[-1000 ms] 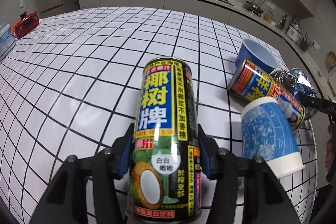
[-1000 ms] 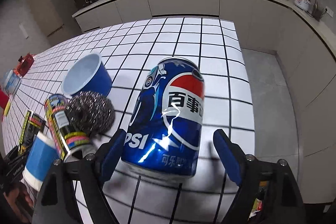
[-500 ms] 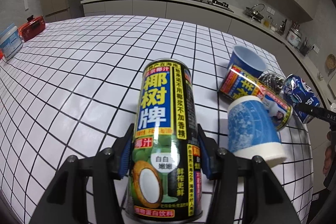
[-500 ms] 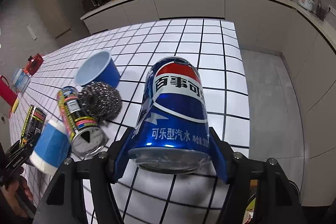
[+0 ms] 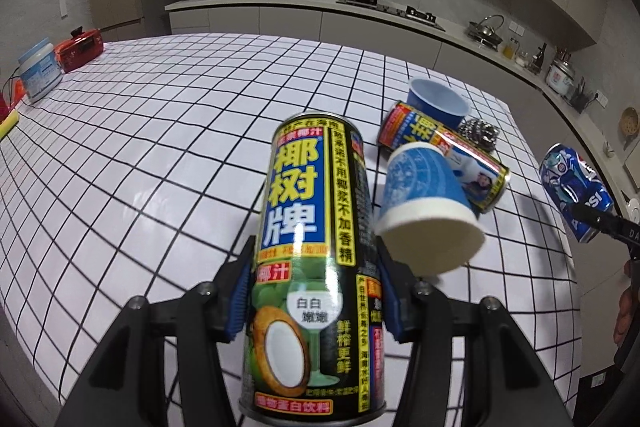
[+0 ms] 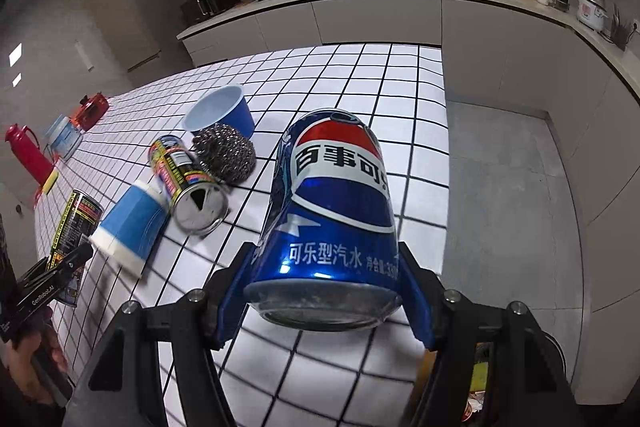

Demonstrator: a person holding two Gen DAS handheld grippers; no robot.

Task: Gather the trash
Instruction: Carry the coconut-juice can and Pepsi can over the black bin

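Left tongs (image 5: 314,301) pinch the coconut can (image 5: 314,263); right tongs (image 6: 324,297) pinch the Pepsi can (image 6: 330,223). Hold both level and firm while carrying them off the table (image 5: 140,155) to the bin.

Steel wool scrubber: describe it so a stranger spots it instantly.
On the tiled table, find the litter cluster near the right edge. The steel wool scrubber sits against the upright blue cup and the lying can: the only silvery wire ball.

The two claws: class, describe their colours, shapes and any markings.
Left claw: black angular frame arms with round silver screws and blue pads on the fingers. Right claw: the same black frame and blue pads. White lettering marks the side of each black body. No sleeve shows.
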